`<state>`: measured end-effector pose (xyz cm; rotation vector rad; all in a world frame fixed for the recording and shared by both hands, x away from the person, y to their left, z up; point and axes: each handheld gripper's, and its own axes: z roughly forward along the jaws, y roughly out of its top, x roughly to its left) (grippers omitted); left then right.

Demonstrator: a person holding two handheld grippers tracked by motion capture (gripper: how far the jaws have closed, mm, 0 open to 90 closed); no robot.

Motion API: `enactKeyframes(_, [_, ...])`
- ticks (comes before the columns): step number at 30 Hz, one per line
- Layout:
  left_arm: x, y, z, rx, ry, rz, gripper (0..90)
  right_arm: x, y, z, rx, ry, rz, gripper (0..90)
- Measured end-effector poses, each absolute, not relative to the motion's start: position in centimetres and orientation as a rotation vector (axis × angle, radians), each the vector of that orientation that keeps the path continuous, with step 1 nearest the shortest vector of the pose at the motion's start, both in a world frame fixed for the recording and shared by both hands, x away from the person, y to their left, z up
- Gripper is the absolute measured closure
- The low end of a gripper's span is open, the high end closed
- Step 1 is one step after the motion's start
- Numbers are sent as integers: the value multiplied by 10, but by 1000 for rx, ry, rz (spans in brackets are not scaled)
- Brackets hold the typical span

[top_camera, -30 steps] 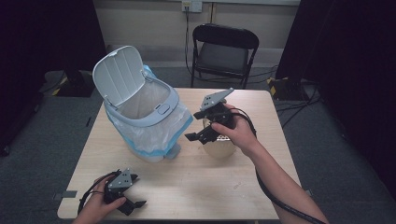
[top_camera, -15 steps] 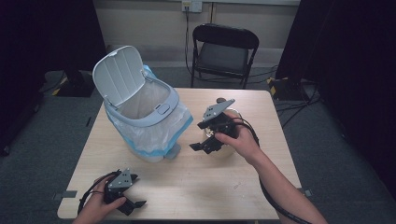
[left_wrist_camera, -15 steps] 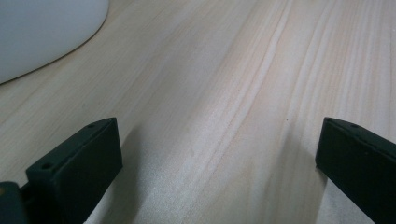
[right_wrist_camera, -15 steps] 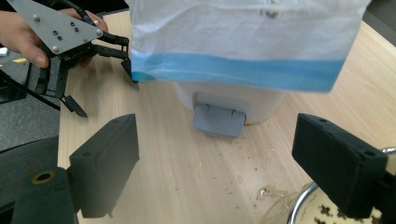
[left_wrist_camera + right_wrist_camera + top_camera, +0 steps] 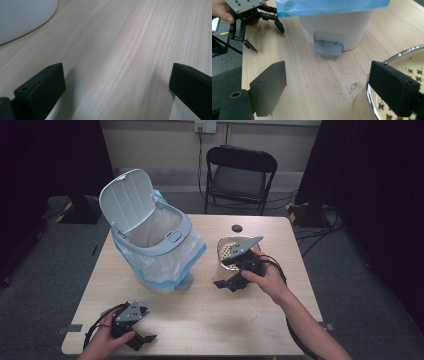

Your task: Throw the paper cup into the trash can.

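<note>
On the pale wood-grain table [image 5: 200, 320], at the bin's [image 5: 155, 250] three o'clock, a round metal-rimmed perforated strainer [image 5: 227, 251] is sitting. Over its near rim, the right gripper [image 5: 226, 283] is hovering, jaws wide and holding nothing. At seven o'clock, the left gripper [image 5: 145, 339] is resting wide open, empty.

The pale wooden table [image 5: 312, 82] is matt with fine grain. At its 10 o'clock, the smooth white plastic pedal bin [image 5: 150, 240] has a thin, crinkled clear-and-blue plastic liner [image 5: 172, 265]. At 3 o'clock, the round perforated metal strainer bowl [image 5: 402, 75] has a shiny rim.
</note>
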<state>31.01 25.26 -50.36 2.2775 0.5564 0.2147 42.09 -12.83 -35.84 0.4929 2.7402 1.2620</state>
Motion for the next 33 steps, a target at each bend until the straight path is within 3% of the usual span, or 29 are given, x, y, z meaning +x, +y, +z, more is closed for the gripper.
enactKeyframes(33, [310,253,-504,2277,556,215,0,394,-169,-409,535,2803,1286,143])
